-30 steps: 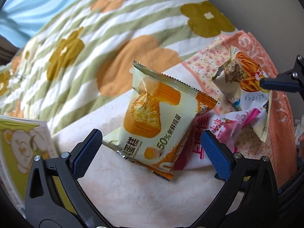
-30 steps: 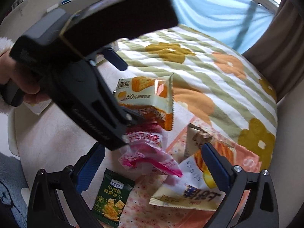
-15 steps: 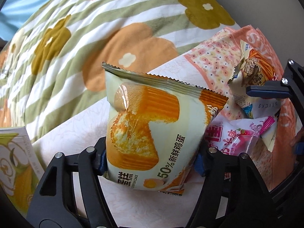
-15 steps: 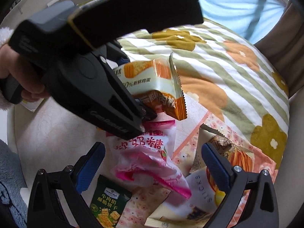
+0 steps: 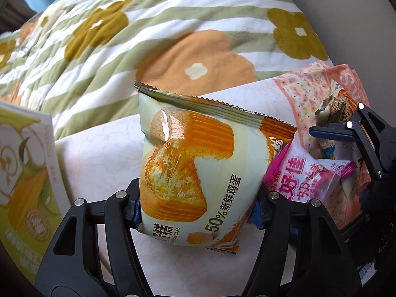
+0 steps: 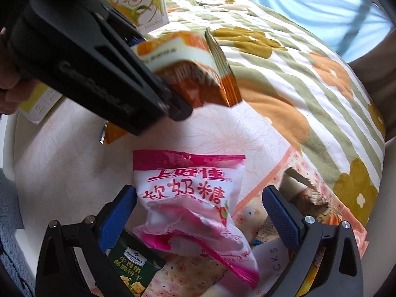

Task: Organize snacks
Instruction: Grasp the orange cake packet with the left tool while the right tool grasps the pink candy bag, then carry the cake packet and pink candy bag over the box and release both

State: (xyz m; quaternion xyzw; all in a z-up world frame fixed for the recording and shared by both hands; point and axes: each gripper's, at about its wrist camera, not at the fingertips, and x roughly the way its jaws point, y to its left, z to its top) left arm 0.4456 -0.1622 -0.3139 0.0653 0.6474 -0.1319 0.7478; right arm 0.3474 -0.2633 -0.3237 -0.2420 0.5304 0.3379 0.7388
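An orange and cream cake packet (image 5: 198, 168) stands upright between the pads of my left gripper (image 5: 196, 210). The jaws are closing on it and the pads press its lower sides. In the right wrist view the same cake packet (image 6: 190, 57) hangs tilted above the white table (image 6: 61, 160). My right gripper (image 6: 198, 215) is open, its blue pads either side of a pink and white candy bag (image 6: 188, 198) without touching it. That candy bag (image 5: 304, 175) lies just right of the cake packet.
A green cracker packet (image 6: 133, 269) lies by the right gripper's left pad. A sticks snack packet (image 6: 304, 195) rests on a peach patterned bag (image 5: 304, 91). A yellow-green bear box (image 5: 24, 173) stands at the left. A floral striped blanket (image 5: 173, 24) lies beyond.
My left gripper went from wide open to closed on the cake packet and lifted it off the pink candy bag. My right gripper sank closer over the pink candy bag.
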